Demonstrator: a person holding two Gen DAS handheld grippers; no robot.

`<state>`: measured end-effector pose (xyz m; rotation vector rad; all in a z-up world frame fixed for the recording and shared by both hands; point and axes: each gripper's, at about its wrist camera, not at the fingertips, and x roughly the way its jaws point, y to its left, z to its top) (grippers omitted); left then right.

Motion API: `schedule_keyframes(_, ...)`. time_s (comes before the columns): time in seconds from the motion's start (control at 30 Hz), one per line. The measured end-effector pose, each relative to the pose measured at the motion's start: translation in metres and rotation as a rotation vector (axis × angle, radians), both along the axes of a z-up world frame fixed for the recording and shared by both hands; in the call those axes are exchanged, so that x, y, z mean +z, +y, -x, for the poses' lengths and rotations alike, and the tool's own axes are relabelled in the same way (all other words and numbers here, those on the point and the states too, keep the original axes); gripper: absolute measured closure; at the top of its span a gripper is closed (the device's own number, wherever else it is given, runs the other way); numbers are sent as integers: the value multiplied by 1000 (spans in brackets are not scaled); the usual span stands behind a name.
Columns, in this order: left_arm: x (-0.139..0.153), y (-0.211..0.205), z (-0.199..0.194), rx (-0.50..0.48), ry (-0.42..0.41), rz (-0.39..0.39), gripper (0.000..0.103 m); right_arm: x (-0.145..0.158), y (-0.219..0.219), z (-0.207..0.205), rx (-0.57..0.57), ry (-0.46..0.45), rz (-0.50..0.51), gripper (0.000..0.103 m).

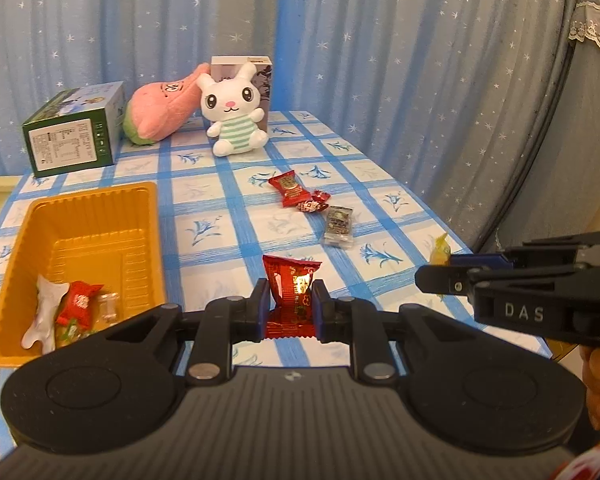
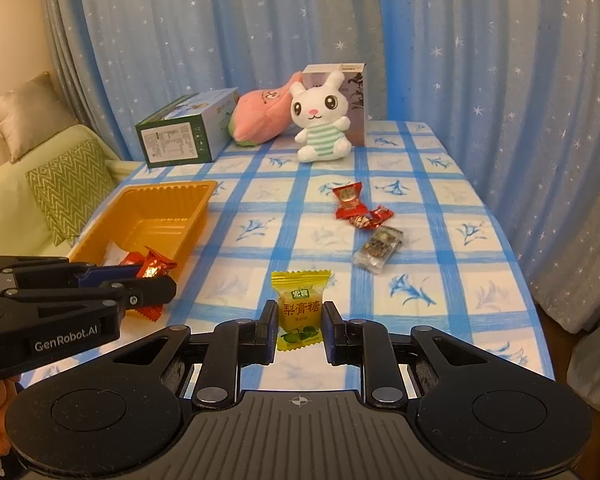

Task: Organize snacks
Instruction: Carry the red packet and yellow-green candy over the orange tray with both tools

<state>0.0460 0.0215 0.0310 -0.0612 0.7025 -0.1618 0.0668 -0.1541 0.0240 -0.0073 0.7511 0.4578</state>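
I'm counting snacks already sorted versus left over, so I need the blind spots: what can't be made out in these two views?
- Orange tray contents: left wrist view, the left gripper body covers the near end; right wrist view, it hides most of them.
- Red packet: lower part hidden between the jaws.
- Yellow candy: in the left wrist view only a sliver shows past the right gripper.
- Clear packet: print too small.

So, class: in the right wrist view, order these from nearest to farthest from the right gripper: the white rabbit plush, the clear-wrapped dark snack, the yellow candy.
1. Yellow candy: clamped in the right gripper.
2. Clear-wrapped dark snack: on the checked cloth, ahead and to the right.
3. White rabbit plush: at the table's far end, against a box.
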Motion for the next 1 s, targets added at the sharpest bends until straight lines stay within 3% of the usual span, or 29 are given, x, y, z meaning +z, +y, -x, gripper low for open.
schedule_keyframes(1.0, 6, 53, 28, 97, 4, -3, 84, 1, 62, 19, 112, -12, 10, 80)
